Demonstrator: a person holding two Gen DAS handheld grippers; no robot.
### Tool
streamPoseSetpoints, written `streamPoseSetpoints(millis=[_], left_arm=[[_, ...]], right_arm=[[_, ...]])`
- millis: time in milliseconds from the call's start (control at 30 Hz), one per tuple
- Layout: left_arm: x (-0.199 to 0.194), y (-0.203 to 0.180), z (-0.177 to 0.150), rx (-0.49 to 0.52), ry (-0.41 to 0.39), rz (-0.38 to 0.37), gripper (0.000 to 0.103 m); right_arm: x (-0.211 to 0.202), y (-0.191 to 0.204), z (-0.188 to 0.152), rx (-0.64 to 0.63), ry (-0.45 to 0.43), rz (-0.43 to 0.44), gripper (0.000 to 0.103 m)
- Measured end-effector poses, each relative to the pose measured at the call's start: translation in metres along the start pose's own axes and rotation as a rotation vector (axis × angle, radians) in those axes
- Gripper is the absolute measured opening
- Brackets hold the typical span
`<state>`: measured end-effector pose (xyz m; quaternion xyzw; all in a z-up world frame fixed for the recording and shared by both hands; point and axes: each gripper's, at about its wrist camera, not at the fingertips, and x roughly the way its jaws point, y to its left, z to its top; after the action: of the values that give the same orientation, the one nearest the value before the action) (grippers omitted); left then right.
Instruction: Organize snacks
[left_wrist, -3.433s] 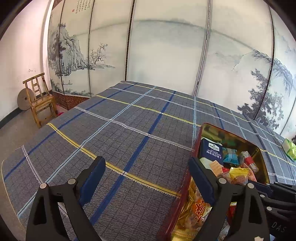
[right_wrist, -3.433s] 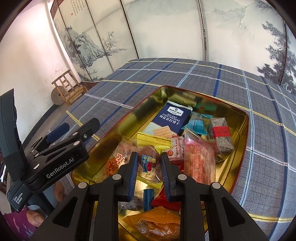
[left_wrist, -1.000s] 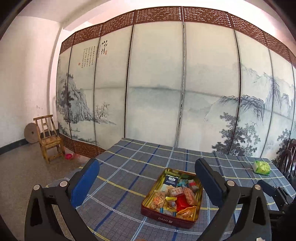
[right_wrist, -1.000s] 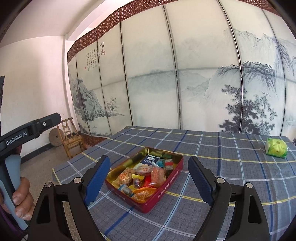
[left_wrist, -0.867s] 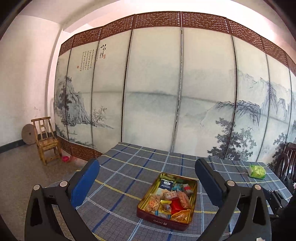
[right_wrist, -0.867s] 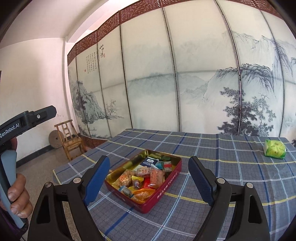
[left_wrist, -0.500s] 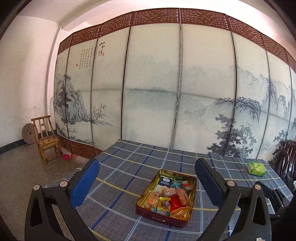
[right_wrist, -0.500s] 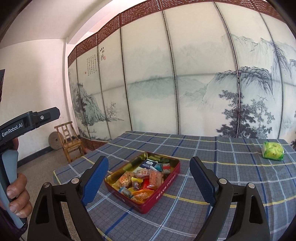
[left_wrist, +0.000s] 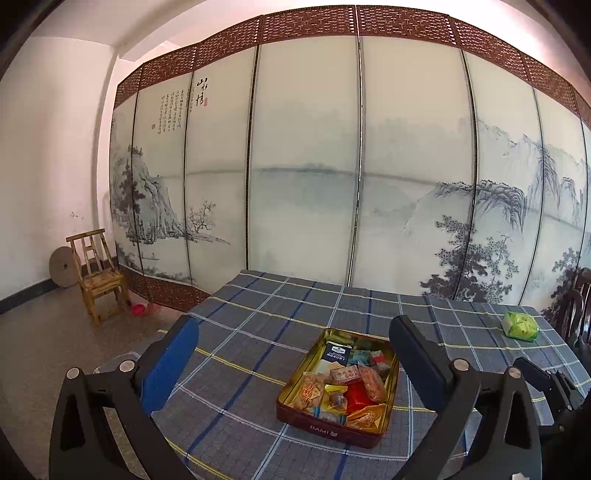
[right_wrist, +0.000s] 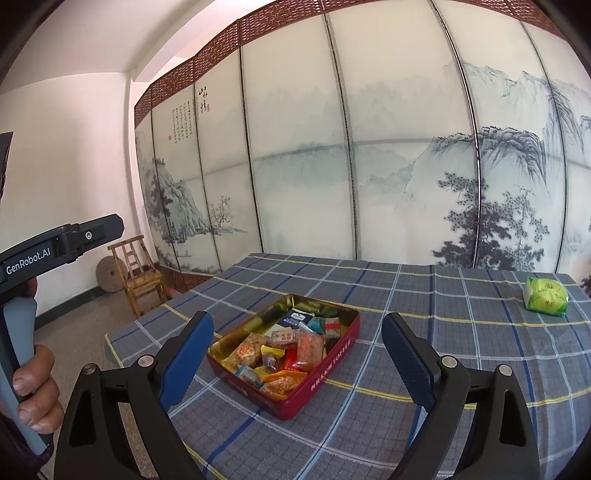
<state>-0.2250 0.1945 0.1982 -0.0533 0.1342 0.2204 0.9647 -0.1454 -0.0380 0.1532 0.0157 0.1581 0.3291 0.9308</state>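
A red tin with a gold inside (left_wrist: 325, 424) (right_wrist: 332, 354) stands on the blue plaid tablecloth, filled with several wrapped snacks, among them a dark blue cracker box (left_wrist: 335, 352) (right_wrist: 295, 318). A green snack packet (left_wrist: 521, 325) (right_wrist: 546, 291) lies alone at the table's far right. My left gripper (left_wrist: 293, 367) is open and empty, held well back from the tin. My right gripper (right_wrist: 297, 360) is open and empty, also back from the tin. The left gripper's body (right_wrist: 62, 243) shows at the left of the right wrist view.
The table (left_wrist: 258, 317) is covered in grey-blue plaid cloth. A painted folding screen (left_wrist: 306, 184) stands behind it. A small wooden chair (left_wrist: 98, 273) and a round stone disc (left_wrist: 62, 266) stand by the left wall. Dark chair backs (left_wrist: 576, 306) are at the far right.
Both grippers have pulled far back and up from the tin. My right gripper, nearly shut over the snacks 3.4 s ago, has opened wide. Little movement in the last second.
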Motion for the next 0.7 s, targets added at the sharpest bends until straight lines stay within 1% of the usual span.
streamPoseSetpoints(millis=[233, 300, 367, 433, 500, 567, 600, 633, 700], left_arm=[[0.015, -0.005, -0.005, 0.022, 0.041, 0.013, 0.102], [0.021, -0.006, -0.007, 0.029, 0.052, 0.019, 0.102], [0.027, -0.007, -0.009, 0.037, 0.069, 0.022, 0.102], [0.035, -0.006, -0.01, 0.032, 0.083, 0.034, 0.102], [0.043, -0.006, -0.01, 0.029, 0.105, 0.042, 0.102], [0.051, -0.006, -0.011, 0.022, 0.128, 0.048, 0.102], [0.055, -0.007, -0.011, 0.022, 0.137, 0.05, 0.102], [0.06, -0.008, -0.012, 0.029, 0.147, 0.057, 0.102], [0.07, -0.012, -0.013, 0.044, 0.182, 0.073, 0.102]], right_arm=[[0.009, -0.012, -0.007, 0.01, 0.024, -0.016, 0.094], [0.016, -0.023, -0.011, 0.018, 0.044, -0.029, 0.095], [0.024, -0.043, -0.017, 0.022, 0.078, -0.07, 0.095], [0.032, -0.071, -0.025, 0.021, 0.124, -0.119, 0.096], [0.041, -0.107, -0.035, 0.018, 0.196, -0.202, 0.096], [0.045, -0.149, -0.046, 0.045, 0.257, -0.266, 0.096], [0.047, -0.172, -0.051, 0.062, 0.289, -0.313, 0.096], [0.05, -0.195, -0.057, 0.081, 0.334, -0.363, 0.096], [0.056, -0.241, -0.07, 0.134, 0.422, -0.429, 0.096]])
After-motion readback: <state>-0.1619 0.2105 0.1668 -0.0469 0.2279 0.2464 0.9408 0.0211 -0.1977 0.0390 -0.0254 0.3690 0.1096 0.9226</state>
